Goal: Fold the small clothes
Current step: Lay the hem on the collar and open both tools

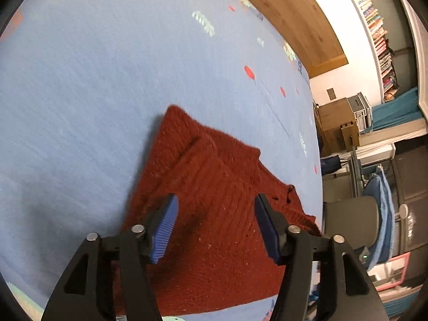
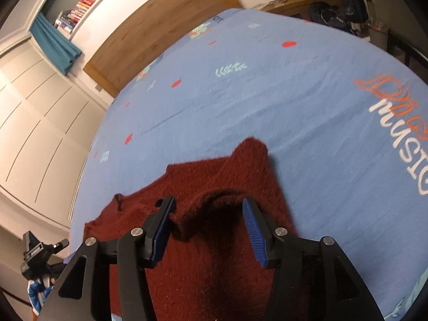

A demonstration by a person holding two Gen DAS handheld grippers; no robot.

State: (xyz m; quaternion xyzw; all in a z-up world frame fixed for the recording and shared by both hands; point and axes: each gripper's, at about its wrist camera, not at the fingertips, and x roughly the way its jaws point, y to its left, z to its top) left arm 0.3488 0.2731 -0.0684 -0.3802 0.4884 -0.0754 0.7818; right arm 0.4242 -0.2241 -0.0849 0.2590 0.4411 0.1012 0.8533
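A dark red knitted sweater lies on a light blue printed bedsheet. In the left wrist view it is partly folded, with a sleeve laid across the body. My left gripper is open above the sweater, its blue pads apart and empty. In the right wrist view the same sweater is bunched into a raised fold between the fingers. My right gripper is open just over that fold and holds nothing.
The bedsheet covers a bed with a wooden headboard. Its edge drops off to the right in the left wrist view, with boxes, a chair and shelves beyond. White cupboard doors stand past the bed's left edge.
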